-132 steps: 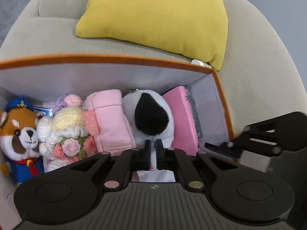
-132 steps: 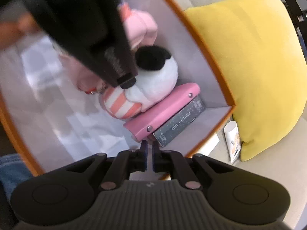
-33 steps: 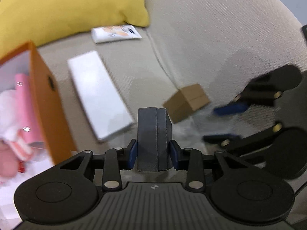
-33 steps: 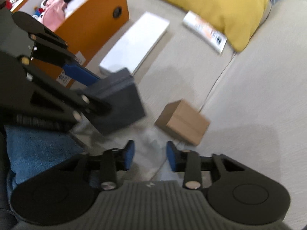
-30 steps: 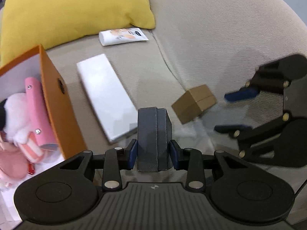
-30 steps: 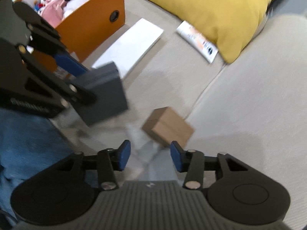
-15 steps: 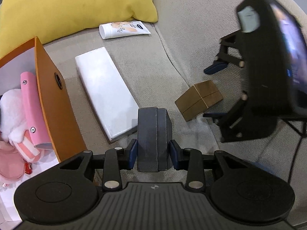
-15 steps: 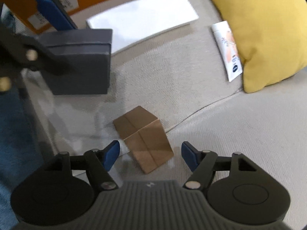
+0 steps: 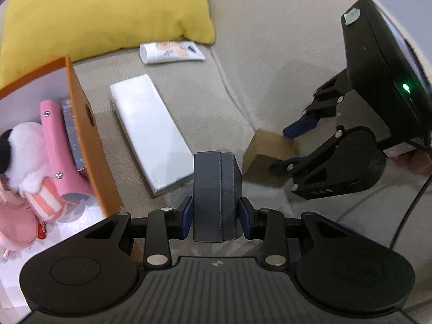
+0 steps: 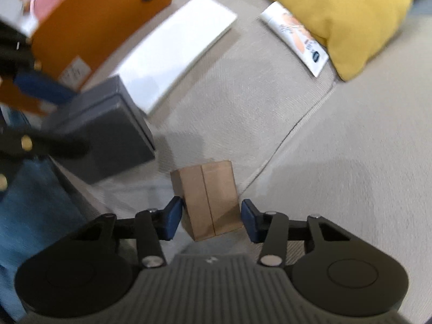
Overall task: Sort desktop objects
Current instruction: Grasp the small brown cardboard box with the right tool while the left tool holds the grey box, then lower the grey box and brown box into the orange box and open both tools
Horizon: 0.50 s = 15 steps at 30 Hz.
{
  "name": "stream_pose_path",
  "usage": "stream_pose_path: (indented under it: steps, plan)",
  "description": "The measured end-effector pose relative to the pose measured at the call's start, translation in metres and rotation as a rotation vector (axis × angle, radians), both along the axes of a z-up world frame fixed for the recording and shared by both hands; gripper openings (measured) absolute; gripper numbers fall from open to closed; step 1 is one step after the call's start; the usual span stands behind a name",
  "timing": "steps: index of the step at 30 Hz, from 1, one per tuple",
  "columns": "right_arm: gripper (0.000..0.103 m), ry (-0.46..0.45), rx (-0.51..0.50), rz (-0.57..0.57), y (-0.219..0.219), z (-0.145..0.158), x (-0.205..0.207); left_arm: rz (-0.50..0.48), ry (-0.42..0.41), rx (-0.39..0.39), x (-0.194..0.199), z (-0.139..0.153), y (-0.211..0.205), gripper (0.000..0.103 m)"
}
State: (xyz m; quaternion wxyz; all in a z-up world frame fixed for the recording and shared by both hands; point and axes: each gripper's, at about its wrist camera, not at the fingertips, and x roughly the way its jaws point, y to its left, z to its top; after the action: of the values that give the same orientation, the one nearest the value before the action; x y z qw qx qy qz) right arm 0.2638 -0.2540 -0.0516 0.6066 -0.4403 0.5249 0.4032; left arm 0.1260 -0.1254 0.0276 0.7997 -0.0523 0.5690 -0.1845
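My left gripper [image 9: 216, 218] is shut on a dark grey box [image 9: 216, 189] and holds it above the beige sofa seat; the box also shows in the right wrist view [image 10: 108, 135]. My right gripper [image 10: 212, 221] is open, with its jaws on either side of a small brown cardboard box [image 10: 209, 197] that lies on the sofa. A small gap shows on each side of it. In the left wrist view the brown box [image 9: 267, 148] sits between the right gripper's fingers [image 9: 299, 127].
An orange storage box [image 9: 86, 140] with plush toys and a pink case [image 9: 56, 148] stands at the left. A flat white box [image 9: 148, 132] and a white tube [image 9: 170, 51] lie on the sofa near a yellow cushion [image 9: 108, 10].
My right gripper has moved down onto the brown box and its jaws have narrowed around it. My left gripper still holds the grey box and has barely shifted.
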Motion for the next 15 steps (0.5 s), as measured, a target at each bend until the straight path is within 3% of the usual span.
stream_pose_path:
  steps: [9,15]
  plan:
    - [0.048,0.069,0.138,-0.091,0.025,0.07,-0.031,0.063,-0.067,-0.103,-0.029,0.061,0.069,0.04]
    - [0.048,0.093,0.257,-0.086,0.06,0.122,-0.064,0.154,-0.116,-0.115,-0.044,0.093,0.128,0.04]
